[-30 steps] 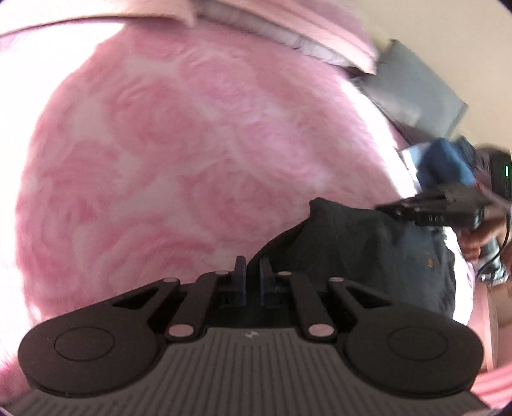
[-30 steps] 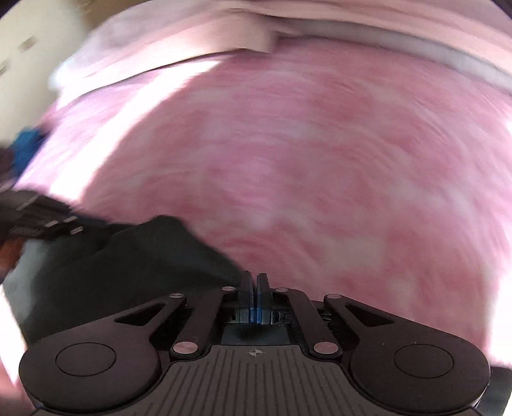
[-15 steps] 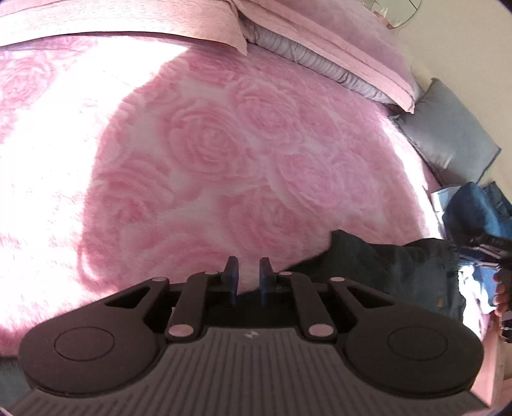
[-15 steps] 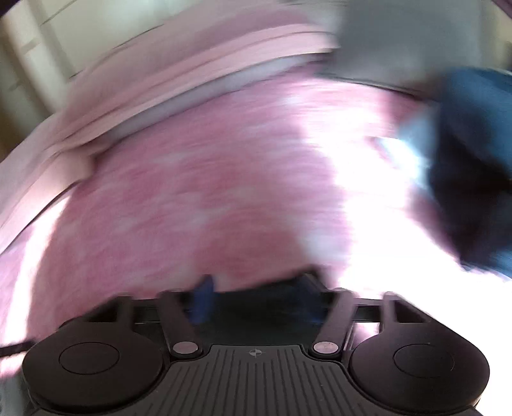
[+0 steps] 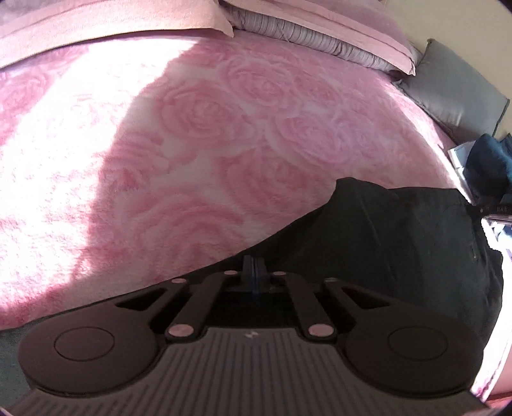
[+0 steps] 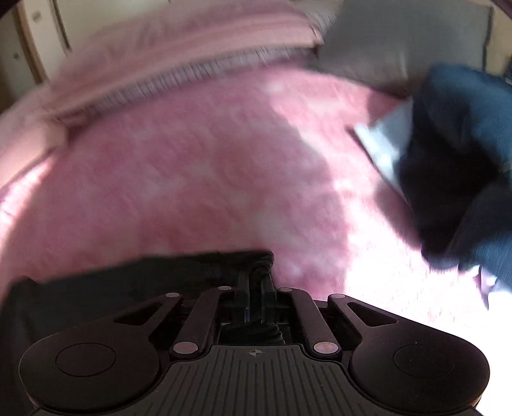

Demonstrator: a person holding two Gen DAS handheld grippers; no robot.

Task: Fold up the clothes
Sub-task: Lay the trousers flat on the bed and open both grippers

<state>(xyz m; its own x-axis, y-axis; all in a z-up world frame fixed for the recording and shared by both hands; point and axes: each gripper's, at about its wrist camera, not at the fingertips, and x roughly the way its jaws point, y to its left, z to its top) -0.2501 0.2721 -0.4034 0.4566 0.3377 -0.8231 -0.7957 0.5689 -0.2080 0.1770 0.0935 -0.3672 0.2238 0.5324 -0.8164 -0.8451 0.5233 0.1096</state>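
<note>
A dark garment (image 5: 400, 243) lies spread on the pink rose blanket (image 5: 208, 128), low and to the right in the left wrist view. My left gripper (image 5: 254, 265) is shut on its near edge, fingers pressed together with the cloth running off to the right. In the right wrist view, which is blurred, the same dark garment (image 6: 144, 275) stretches to the left. My right gripper (image 6: 256, 278) is shut on a bunched corner of it. A black part of the right gripper (image 5: 494, 208) shows at the garment's far right edge.
A heap of blue clothes (image 6: 464, 153) on a pale folded piece (image 6: 384, 150) sits at the bed's right side. Behind it stands a grey cushion (image 5: 454, 83). Pink pillows (image 5: 112, 22) line the head of the bed. Bright sunlight falls on the blanket's left part.
The left fingers, slightly apart before, have closed on the garment's edge. The right gripper swung right toward the blue heap, opened wide, then closed on the garment's corner.
</note>
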